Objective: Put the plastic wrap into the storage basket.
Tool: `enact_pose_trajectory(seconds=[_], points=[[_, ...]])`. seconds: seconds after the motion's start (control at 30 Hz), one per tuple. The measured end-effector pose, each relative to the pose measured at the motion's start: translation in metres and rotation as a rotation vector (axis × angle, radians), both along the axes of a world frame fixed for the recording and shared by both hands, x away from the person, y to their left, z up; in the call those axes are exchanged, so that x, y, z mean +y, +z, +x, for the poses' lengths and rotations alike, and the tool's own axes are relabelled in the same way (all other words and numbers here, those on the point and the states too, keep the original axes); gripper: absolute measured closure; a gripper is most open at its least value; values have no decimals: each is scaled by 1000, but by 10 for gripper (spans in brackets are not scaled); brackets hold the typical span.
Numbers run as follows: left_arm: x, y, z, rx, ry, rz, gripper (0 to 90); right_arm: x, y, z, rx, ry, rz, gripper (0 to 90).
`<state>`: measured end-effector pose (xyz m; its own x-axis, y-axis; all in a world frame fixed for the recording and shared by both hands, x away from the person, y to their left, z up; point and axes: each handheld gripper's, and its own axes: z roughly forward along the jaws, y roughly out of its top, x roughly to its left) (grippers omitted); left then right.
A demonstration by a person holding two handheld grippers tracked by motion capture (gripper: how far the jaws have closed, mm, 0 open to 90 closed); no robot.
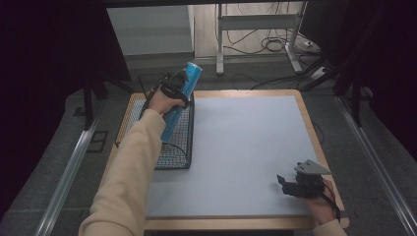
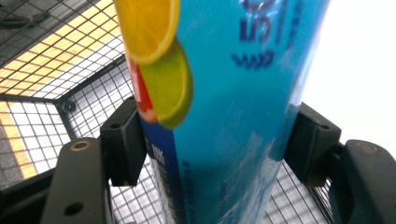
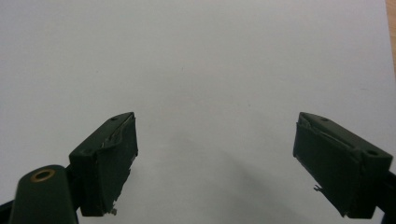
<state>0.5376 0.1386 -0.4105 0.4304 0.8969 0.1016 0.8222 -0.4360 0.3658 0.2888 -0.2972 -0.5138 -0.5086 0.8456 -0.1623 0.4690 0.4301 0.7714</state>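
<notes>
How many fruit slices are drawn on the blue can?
3 show in the left gripper view: an orange slice on top, a green lime slice below it, and a red slice tucked behind them. More may be hidden around the tall blue metal can.

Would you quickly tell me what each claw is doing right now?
Left claw: closed on the blue can, above the wire basket.
Right claw: open, holding nothing.
</notes>
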Motion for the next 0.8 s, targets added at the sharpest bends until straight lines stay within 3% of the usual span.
enact_pose_trajectory(seconds=[0.1, 0.2, 0.37, 0.5, 0.63, 0.8], points=[[-1, -5, 5, 5, 2, 5, 318, 0, -1, 0, -1, 1, -4, 141], [-3, -11, 9, 50, 3, 19, 317, -1, -1, 0, 2, 0, -5, 140], [-1, -13, 11, 40, 16, 21, 316, -1, -1, 0, 2, -2, -6, 140], [-3, -13, 8, 0, -3, 34, 301, 0, -2, 0, 2, 0, -10, 140], [-1, -3, 4, -43, 14, 16, 210, 0, -1, -1, -1, -2, -11, 140], [-1, 9, -14, -80, 4, -69, 133, -1, -1, 0, -1, 0, -8, 140]])
